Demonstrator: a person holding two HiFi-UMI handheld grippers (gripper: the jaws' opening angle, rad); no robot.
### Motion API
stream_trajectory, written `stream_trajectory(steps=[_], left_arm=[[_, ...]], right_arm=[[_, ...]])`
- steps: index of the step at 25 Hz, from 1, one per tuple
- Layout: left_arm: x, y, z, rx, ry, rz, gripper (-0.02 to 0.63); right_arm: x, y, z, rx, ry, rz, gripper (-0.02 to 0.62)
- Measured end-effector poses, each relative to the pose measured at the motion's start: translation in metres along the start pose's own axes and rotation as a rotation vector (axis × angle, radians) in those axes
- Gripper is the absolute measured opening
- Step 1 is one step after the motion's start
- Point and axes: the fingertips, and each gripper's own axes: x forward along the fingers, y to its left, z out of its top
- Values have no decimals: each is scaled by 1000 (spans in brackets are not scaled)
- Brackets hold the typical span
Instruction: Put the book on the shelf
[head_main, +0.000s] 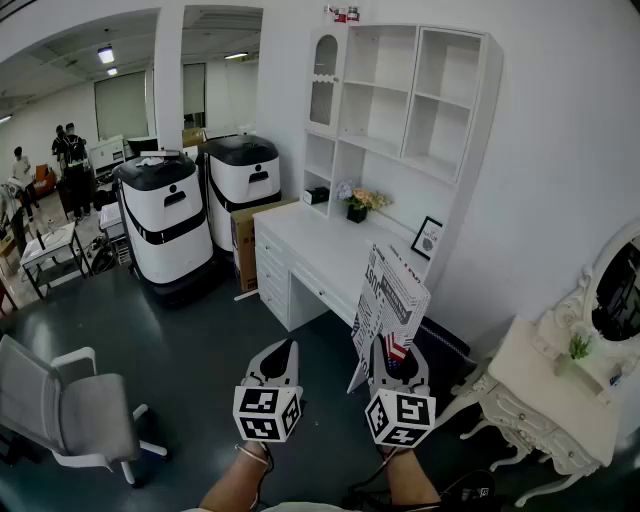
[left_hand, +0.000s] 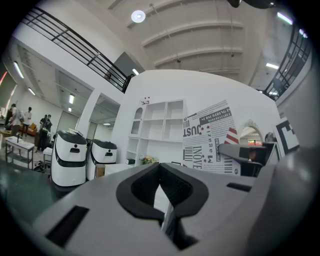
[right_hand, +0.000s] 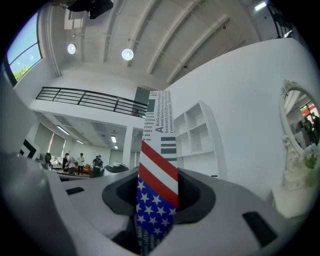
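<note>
My right gripper (head_main: 392, 352) is shut on the lower end of a book (head_main: 390, 300) with a newspaper-print cover, and holds it upright in the air. In the right gripper view its stars-and-stripes spine (right_hand: 157, 170) stands clamped between the dark pads. My left gripper (head_main: 284, 350) hovers just left of it, shut and holding nothing. The left gripper view shows the book's cover (left_hand: 210, 137) to the right of my shut left gripper (left_hand: 161, 187). Ahead stands the white shelf unit (head_main: 400, 90) on a white desk (head_main: 320, 250), its compartments mostly bare.
On the desk are a flower pot (head_main: 358, 205) and a small framed picture (head_main: 427, 237). Two large white-and-black machines (head_main: 165, 215) and a cardboard box (head_main: 245, 240) stand left of the desk. A grey office chair (head_main: 70, 410) is near left, a white vanity table (head_main: 560, 390) right.
</note>
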Motion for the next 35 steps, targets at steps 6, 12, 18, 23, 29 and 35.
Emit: stream_trajectory(steps=[6,12,18,23,29,35], left_arm=[[2,5,2,1,-4,-9,8],[6,24,0,7,2,-29,8],[10,43,-5,8,7,-49,8],[24,56,-9,-3,19,-60,8],[50,70,-11,-14,19,-68,8],[97,80,-12,-2,15,-81,8]], right_arm=[[4,5,0,36,-8,7,170],[13,15,-7,18,0,-29,169],[20,25,-6,28,-42,-54,169],[33,22,-6,20,-50,-82,167],[60,16,-9,14,-65,-93,167],[104,-1,-18,13,-74,-99,167]])
